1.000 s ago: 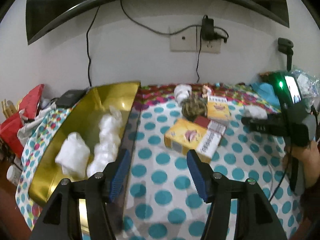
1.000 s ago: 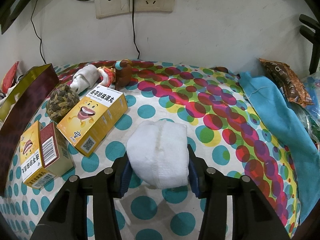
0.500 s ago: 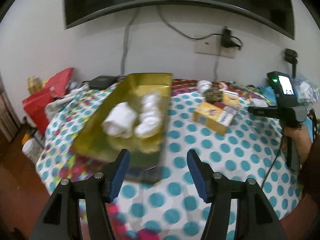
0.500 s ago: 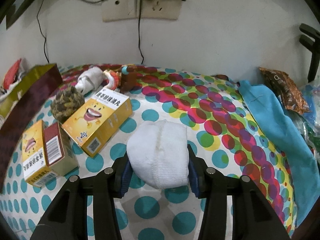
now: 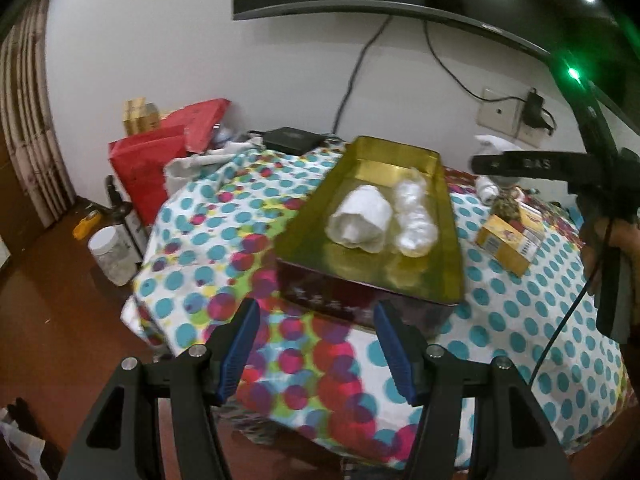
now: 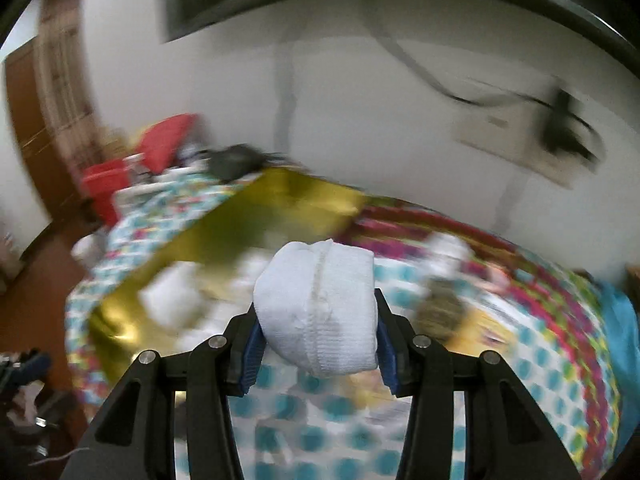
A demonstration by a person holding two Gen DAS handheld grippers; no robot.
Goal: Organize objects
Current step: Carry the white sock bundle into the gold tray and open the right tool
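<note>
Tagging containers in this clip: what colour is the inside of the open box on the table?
Shiny gold box interior; the left wrist view shows it best.

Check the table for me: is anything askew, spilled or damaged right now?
Nothing spilled or damaged that I can see. The gold tin sits at an angle on the table, holding two white bundles. The yellow boxes lie loosely stacked beside it.
</note>
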